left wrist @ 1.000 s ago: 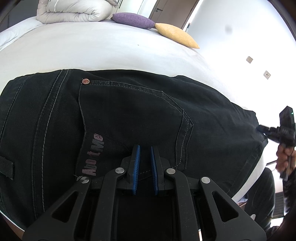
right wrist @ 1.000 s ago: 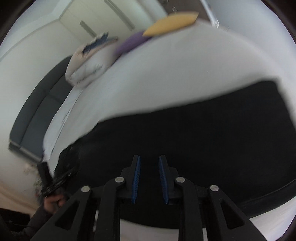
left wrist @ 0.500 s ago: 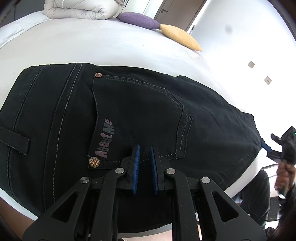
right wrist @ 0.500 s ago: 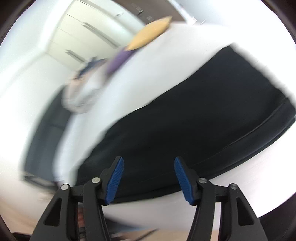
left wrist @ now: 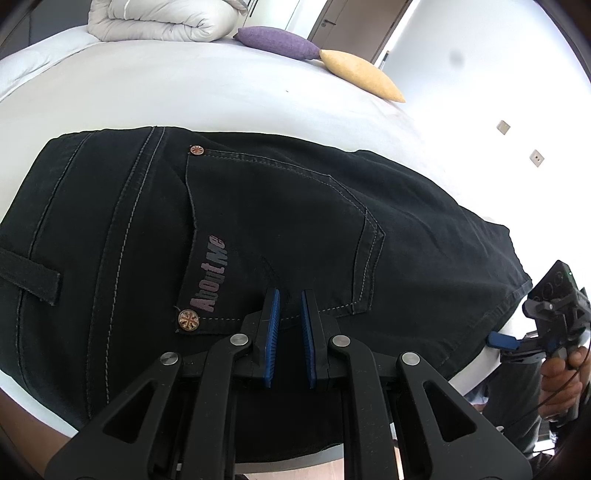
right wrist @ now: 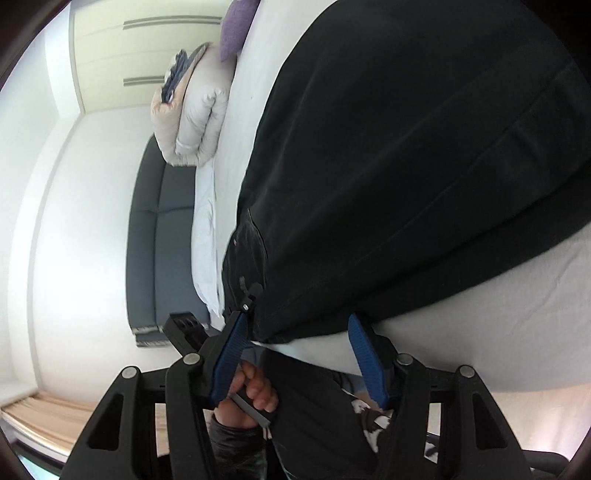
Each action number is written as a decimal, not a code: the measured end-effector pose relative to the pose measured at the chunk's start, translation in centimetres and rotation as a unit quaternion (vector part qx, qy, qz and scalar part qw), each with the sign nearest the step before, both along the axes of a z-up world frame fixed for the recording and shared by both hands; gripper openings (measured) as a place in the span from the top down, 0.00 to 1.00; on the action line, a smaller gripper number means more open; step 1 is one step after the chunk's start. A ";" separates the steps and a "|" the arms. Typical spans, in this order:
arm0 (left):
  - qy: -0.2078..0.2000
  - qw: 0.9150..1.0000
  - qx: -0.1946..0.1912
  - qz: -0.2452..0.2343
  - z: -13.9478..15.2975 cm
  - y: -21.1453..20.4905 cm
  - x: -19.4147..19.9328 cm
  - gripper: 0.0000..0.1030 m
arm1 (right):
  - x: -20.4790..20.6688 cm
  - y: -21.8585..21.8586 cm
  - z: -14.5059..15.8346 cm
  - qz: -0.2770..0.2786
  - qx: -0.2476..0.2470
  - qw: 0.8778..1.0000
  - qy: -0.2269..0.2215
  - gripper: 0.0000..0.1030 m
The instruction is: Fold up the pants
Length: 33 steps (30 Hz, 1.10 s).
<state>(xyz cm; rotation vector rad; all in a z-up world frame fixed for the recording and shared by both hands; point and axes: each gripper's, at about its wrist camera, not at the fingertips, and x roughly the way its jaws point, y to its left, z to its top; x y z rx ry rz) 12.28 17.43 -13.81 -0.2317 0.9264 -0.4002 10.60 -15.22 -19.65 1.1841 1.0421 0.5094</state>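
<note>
Black jeans (left wrist: 280, 229) lie folded flat on the white bed (left wrist: 184, 88), back pocket with "AboutMe" lettering facing up. My left gripper (left wrist: 289, 295) hovers over the lower pocket edge with its jaws nearly together and nothing visibly between them. My right gripper (right wrist: 295, 325) is rolled sideways and open, with its blue pads on either side of the near edge of the jeans (right wrist: 406, 166) at the bed's edge. The right gripper also shows in the left wrist view (left wrist: 509, 341), at the right end of the jeans.
A rolled white duvet (left wrist: 162, 18), a purple cushion (left wrist: 277, 40) and a yellow cushion (left wrist: 362, 75) lie at the far side of the bed. A dark sofa (right wrist: 162, 236) stands beyond the bed. The person's hand (right wrist: 255, 395) holds the left gripper's handle.
My right gripper has opened wide, rolled sideways and moved to the jeans' near edge. My left gripper has pulled back slightly over the pocket, jaws unchanged.
</note>
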 end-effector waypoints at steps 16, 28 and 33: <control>0.002 0.997 0.070 -0.016 0.8 -2.1 -0.8 0.89 | 1.1 1.6 -1.4 0.039 -0.053 0.998 0.012 0.98; -0.054 0.998 0.040 -0.021 5.4 -7.0 -1.7 0.89 | 1.0 2.2 -1.6 0.046 -0.033 0.998 -0.022 0.64; -0.023 0.994 0.064 -0.091 2.6 -13.0 -0.1 0.89 | 0.4 -1.8 0.1 -0.026 -0.035 0.998 -0.039 0.47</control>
